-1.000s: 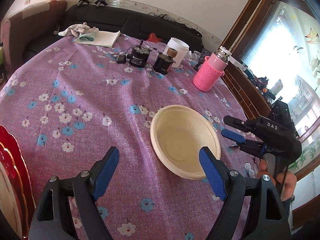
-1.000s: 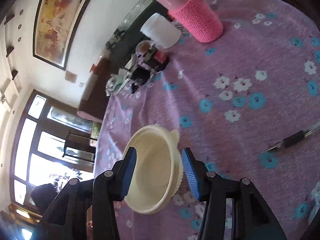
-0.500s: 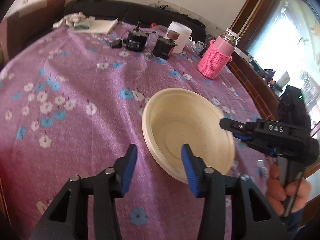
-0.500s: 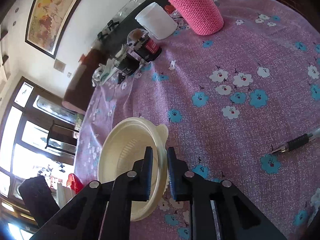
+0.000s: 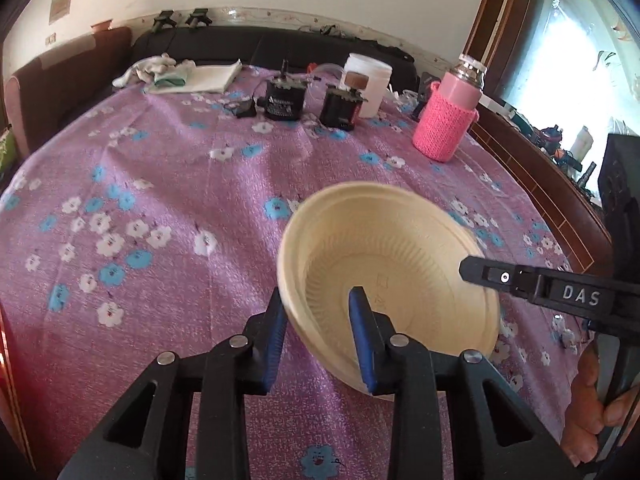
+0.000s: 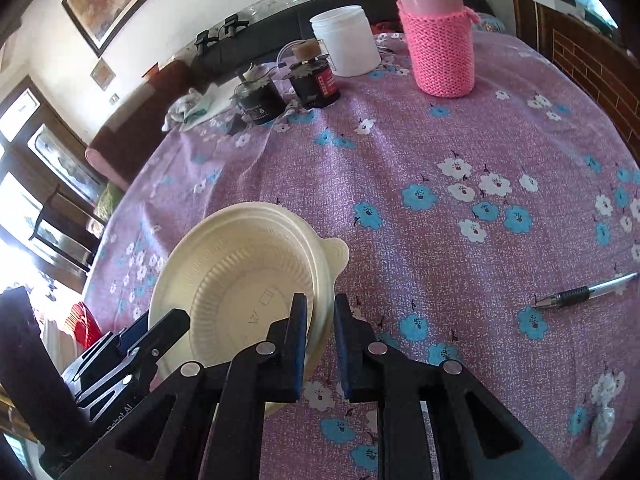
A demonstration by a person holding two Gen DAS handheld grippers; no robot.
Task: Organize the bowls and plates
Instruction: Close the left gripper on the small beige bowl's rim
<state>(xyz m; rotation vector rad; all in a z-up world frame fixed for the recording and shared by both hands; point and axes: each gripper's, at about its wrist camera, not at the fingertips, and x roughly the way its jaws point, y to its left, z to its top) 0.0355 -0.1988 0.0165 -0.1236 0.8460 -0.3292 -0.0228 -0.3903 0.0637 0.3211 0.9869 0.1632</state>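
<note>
The table point(image 5: 168, 184) fills most of both views, under a purple cloth with blue and white flowers. Behind it, along the top of the left wrist frame, runs a dark sofa point(image 5: 280, 46).

The bowl point(image 5: 384, 264), cream and ribbed inside, sits right of centre in the left wrist view and lower left in the right wrist view point(image 6: 240, 280). A small tab on its rim points to the right in the right wrist frame. It looks tilted, its near edge raised off the cloth, though blur makes this uncertain.

The left hand-held gripper point(image 5: 318, 320) rises from the bottom centre of its own frame. Its jaws have just been closing and now straddle the bowl's near rim, one blue pad outside the wall, one inside, gripping it. The right hand-held gripper point(image 6: 320, 328) is clenched on the opposite rim, a pad on each side of the wall. In the left wrist view it enters from the right edge point(image 5: 532, 280), a hand point(image 5: 592, 408) on its handle at lower right.

A pink knit-sleeved flask point(image 6: 438, 36) stands at the top right of the right wrist frame, a white jar point(image 6: 346, 42) just left of it, then two black pots point(image 6: 288, 88). A pen point(image 6: 584, 292) lies at the right edge, well apart from the bowl.
</note>
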